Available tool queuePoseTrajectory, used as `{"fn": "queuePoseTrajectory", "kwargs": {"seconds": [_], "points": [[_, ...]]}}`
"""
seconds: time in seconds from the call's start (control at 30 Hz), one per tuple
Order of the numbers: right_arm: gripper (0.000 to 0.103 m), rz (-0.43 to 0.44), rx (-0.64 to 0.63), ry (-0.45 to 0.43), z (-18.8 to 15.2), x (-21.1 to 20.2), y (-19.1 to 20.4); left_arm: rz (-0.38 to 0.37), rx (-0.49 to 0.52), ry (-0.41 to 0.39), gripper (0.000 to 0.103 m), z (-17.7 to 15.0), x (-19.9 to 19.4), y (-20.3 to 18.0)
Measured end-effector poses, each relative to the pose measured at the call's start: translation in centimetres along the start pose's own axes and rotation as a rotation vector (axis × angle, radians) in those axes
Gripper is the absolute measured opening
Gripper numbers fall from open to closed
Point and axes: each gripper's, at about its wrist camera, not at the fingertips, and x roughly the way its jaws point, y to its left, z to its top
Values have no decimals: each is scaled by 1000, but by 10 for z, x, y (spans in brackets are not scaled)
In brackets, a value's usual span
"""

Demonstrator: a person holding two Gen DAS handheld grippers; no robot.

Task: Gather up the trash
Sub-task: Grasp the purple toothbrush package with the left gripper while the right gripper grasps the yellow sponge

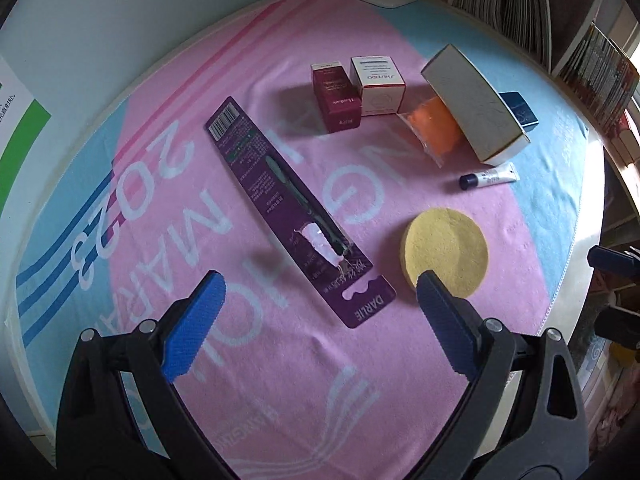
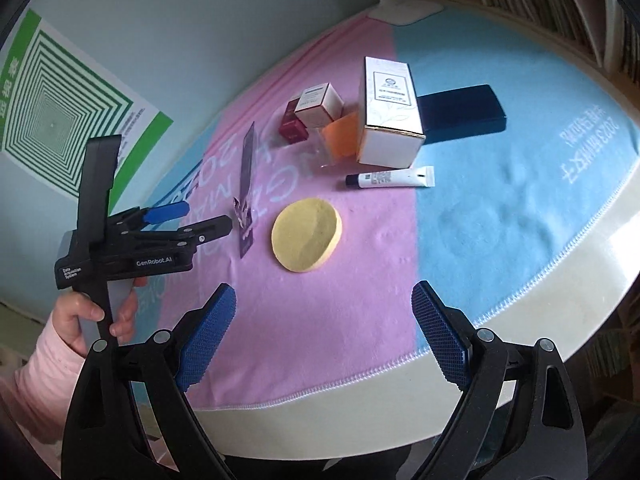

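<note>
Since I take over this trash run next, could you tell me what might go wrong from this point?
1. The purple toothbrush card lies flat on the cloth; the open left gripper may pinch fabric along with it.
2. The tall white box leans over the orange packet; pulling either could topple it.
3. The small tube is round and may roll when nudged.

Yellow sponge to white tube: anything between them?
Nothing. Only bare pink cloth separates the yellow sponge from the white tube; both wrist views show it.
</note>
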Motion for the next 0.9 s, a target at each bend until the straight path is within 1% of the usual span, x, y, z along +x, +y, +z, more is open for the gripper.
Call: {"fn": "queuePoseTrajectory", "kwargs": {"seconds": [0.2,0.4,0.5,0.53,0.57,0.6,0.63,0.67,0.7,0.73,0.77,0.8,0.83,0.87,0.9], "points": [[89,23,-11,58,20,30,3,-9,-35,36,94,16,24,11],[88,36,-33,118,33,56,7,-19,-55,69,94,26,46,14],[82,38,-37,147,38,69,8,-27,-64,88,94,30,57,16],[82,43,-39,160,40,74,9,-28,-65,89,92,30,61,17],[82,41,-42,167,41,77,10,-19,-64,94,86,30,65,17],[81,40,-45,177,42,81,12,-25,-67,102,82,29,68,18],[78,43,-47,184,41,84,12,-39,-75,109,80,29,71,20],[76,44,-50,193,42,87,13,-36,-74,98,78,28,70,21],[72,42,-53,199,42,89,14,-38,-69,97,78,28,71,21],[70,42,-56,205,43,92,15,-39,-68,93,74,27,70,23],[66,38,-56,212,45,95,15,-34,-67,89,67,26,68,24],[64,29,-56,215,45,98,15,-30,-65,83,64,24,67,26],[63,30,-58,209,46,98,16,-30,-63,80,55,24,66,28],[57,22,-60,210,47,98,16,-33,-65,74,49,22,64,32],[47,4,-67,208,48,99,16,-38,-71,72,45,20,63,36]]}}
